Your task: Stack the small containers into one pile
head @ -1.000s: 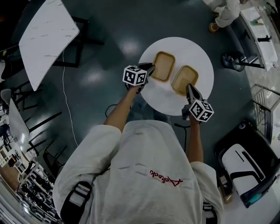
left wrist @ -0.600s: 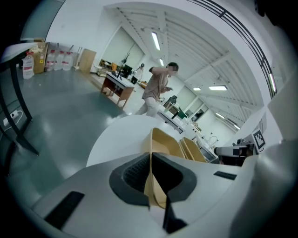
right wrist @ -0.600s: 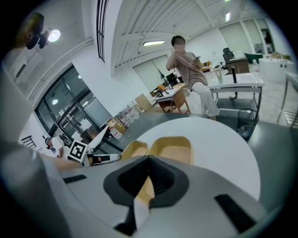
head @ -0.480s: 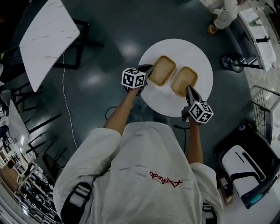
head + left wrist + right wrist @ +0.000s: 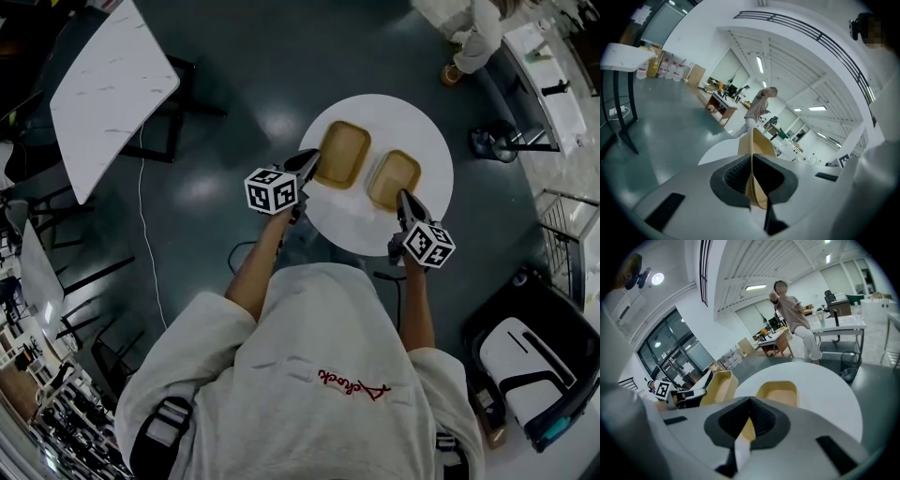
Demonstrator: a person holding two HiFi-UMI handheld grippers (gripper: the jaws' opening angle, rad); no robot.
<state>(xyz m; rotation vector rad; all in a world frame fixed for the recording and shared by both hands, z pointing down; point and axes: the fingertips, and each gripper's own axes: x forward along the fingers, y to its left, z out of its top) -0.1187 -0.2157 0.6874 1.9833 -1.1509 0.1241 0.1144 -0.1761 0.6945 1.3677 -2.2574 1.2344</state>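
Two shallow tan containers lie side by side on a round white table (image 5: 375,227). My left gripper (image 5: 308,160) is shut on the near rim of the left container (image 5: 341,154). In the left gripper view that thin rim (image 5: 757,143) is pinched between the pads of this gripper (image 5: 751,158). Seen from the right gripper view, the left container (image 5: 715,387) tips up off the table. My right gripper (image 5: 403,197) sits at the near edge of the right container (image 5: 395,178). Its jaws (image 5: 750,402) look shut, with a sliver of that container (image 5: 780,393) between them.
A white marble-look table (image 5: 108,89) with dark legs stands at the upper left, with a cable (image 5: 141,206) on the floor beside it. A person (image 5: 480,36) stands beyond the round table near a black stand base (image 5: 492,142). A white and black machine (image 5: 525,366) sits at the lower right.
My left gripper has drawn back toward the lower left, and the left container has shifted with it and tipped up. The right gripper and right container have stayed in place.
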